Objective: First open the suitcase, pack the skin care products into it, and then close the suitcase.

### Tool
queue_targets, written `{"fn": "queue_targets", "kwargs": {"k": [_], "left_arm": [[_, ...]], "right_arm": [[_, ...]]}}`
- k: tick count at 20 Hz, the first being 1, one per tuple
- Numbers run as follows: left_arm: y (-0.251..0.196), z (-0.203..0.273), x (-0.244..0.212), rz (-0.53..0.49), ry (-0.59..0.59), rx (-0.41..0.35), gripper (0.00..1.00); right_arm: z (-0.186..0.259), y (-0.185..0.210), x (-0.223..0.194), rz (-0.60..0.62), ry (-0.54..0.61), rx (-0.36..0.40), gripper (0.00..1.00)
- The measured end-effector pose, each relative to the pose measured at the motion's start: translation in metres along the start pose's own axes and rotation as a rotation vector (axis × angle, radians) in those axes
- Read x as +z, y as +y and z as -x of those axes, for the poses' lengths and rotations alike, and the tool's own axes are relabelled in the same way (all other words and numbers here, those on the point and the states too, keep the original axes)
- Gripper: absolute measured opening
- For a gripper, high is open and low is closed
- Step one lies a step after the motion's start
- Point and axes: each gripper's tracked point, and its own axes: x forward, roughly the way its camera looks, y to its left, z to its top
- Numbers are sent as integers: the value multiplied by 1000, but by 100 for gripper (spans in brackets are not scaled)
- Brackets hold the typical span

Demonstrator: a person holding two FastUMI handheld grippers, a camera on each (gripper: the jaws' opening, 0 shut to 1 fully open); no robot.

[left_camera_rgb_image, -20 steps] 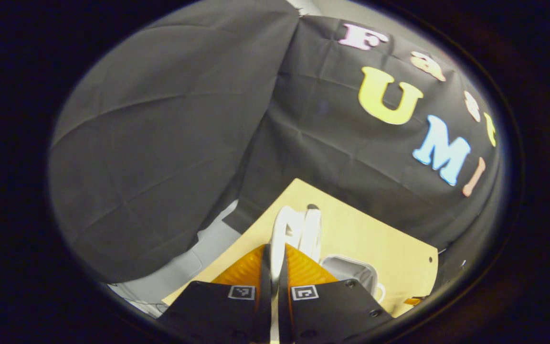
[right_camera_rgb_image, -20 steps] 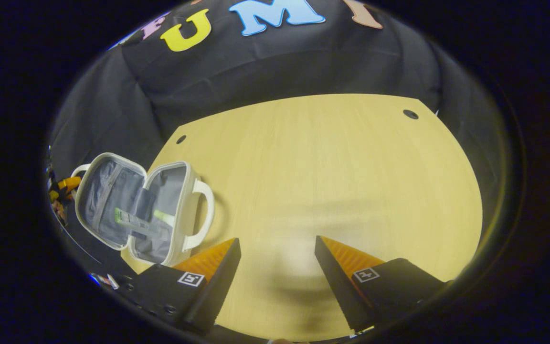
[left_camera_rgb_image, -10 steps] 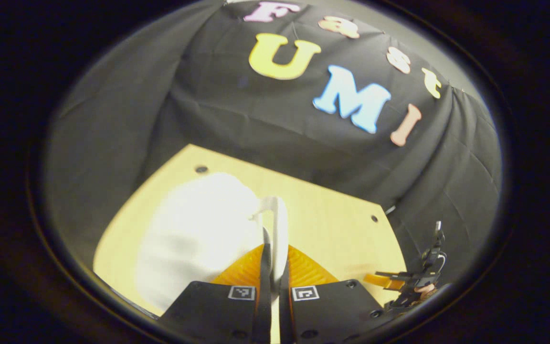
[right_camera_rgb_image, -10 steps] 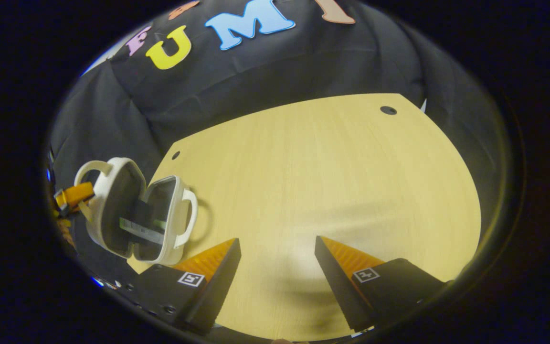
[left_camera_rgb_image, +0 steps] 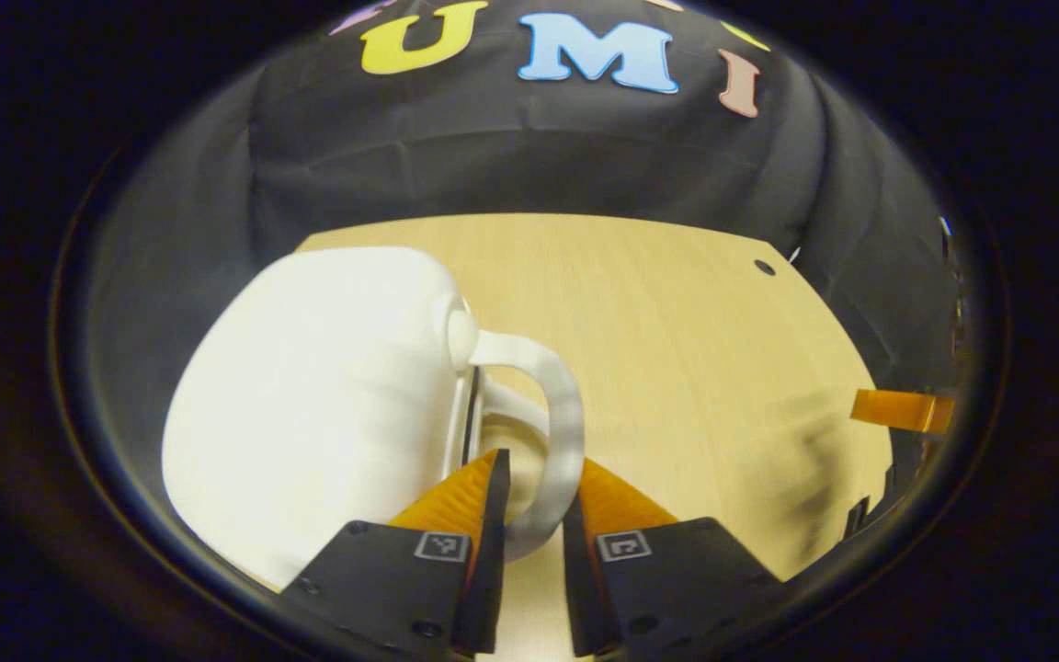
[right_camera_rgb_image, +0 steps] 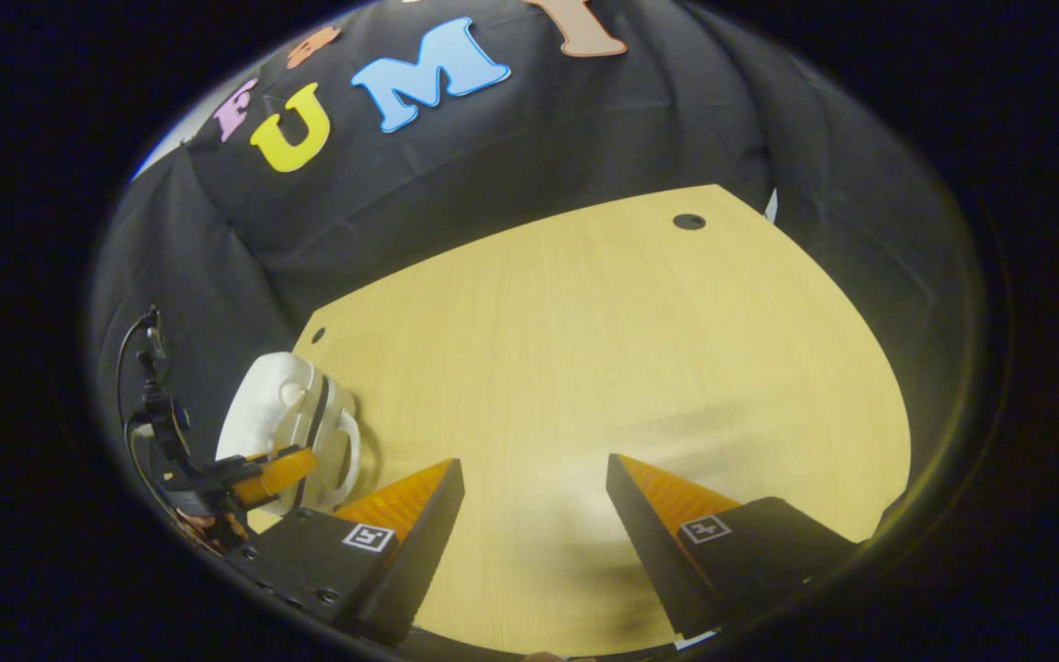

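Pale wood table [left_camera_rgb_image: 677, 322] under both my views: in the left gripper view the white suitcase [left_camera_rgb_image: 309, 405] lies closed at nine o'clock, and my left gripper [left_camera_rgb_image: 534, 478] has its jaws narrow around the suitcase handle [left_camera_rgb_image: 557, 414], though I cannot tell if both press it. In the right gripper view the suitcase [right_camera_rgb_image: 286, 414] sits at eight o'clock, and my right gripper [right_camera_rgb_image: 534, 478] stands wide apart over bare wood at six o'clock.

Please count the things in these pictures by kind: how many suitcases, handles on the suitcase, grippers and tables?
Suitcase: 1
Handles: 2
Grippers: 2, the left gripper and the right gripper
Table: 1
Total: 6
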Motion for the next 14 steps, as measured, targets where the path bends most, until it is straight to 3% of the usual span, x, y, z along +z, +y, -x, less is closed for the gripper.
{"fn": "queue_targets", "kwargs": {"k": [1, 3, 5, 7, 8, 9, 10, 11, 12, 14], "left_arm": [[-5, 5, 8, 4, -38, 24, 60], [4, 26, 46, 3, -159, 114, 83], [3, 56, 102, -15, -325, 183, 85], [-1, 98, 158, -21, -512, 236, 84], [-3, 124, 190, -17, -641, 261, 84], [-13, 141, 223, -13, -792, 252, 84], [-28, 157, 250, -10, -892, 225, 84], [-46, 175, 266, -16, -965, 199, 92], [-55, 176, 275, -19, -1012, 190, 100], [-76, 172, 265, -21, -1003, 159, 99]], "right_arm": [[1, -1, 5, 6, -15, -7, 96], [9, -2, 28, 39, -83, -32, 96], [25, 5, 70, 105, -223, -61, 96], [50, 18, 127, 205, -433, -86, 96], [64, 28, 155, 245, -543, -83, 90], [78, 41, 179, 275, -653, -65, 95], [94, 54, 200, 297, -765, -48, 91], [114, 63, 219, 311, -882, -38, 90], [130, 70, 235, 330, -989, -28, 95], [147, 78, 245, 363, -1096, -30, 94]]}}
